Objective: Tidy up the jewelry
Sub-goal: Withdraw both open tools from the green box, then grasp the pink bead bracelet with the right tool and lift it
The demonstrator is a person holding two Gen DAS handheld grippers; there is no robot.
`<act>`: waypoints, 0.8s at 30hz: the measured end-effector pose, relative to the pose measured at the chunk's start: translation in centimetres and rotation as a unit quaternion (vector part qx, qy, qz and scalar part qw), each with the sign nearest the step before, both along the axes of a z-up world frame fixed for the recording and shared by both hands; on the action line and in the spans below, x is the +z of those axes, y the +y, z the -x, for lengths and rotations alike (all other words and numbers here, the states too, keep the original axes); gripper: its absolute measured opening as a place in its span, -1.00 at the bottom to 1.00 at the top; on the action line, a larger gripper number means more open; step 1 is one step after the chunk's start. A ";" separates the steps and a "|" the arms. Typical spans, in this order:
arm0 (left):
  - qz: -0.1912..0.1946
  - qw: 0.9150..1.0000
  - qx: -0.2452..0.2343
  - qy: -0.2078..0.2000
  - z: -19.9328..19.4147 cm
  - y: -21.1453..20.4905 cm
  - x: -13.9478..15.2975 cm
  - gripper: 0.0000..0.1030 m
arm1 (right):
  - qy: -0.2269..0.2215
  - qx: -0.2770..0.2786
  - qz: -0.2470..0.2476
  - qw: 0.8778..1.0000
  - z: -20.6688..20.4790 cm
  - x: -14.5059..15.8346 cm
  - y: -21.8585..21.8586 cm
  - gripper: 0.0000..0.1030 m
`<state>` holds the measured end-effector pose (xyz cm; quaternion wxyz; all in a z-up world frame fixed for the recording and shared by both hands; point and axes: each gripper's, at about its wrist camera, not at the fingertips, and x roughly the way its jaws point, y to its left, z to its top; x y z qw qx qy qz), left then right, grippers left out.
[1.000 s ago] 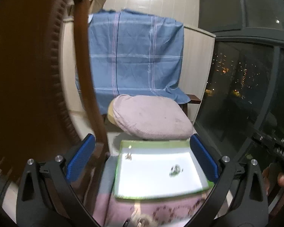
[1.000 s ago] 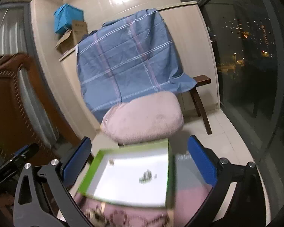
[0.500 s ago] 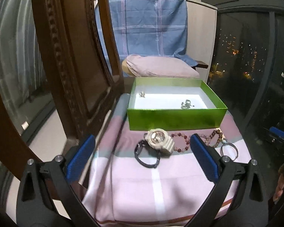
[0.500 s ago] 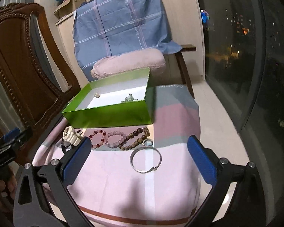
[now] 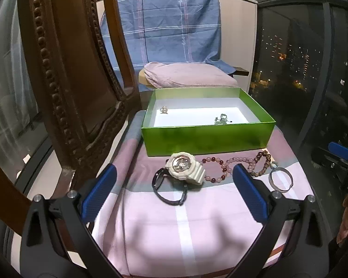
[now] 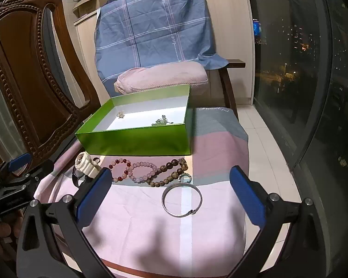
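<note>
On the pink cloth point(image 6: 150, 220), both claws — left claw point(image 5: 174, 194), right claw point(image 6: 169, 194) — gape empty; your silver bangle point(image 6: 181, 199) lies flat — pads may skid off.

- Left gripper point(image 5: 174, 193): two black angular arms, each with an open triangular cut-out; flat blue ribbed pads point(image 5: 99, 192) on the inner faces.
- Round silver screw heads sit on the arm tops, two per side.
- Right gripper point(image 6: 171, 193): same build, black frame, blue pads point(image 6: 247, 195), silver screws.
- Faint white lettering on the black body, unreadable.
</note>
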<state>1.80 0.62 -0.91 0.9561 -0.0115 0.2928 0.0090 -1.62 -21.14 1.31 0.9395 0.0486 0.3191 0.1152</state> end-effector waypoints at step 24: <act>-0.012 1.000 -0.006 0.006 -0.4 -0.7 -0.2 0.92 | -0.006 0.011 0.003 1.000 0.2 0.3 0.5 0.92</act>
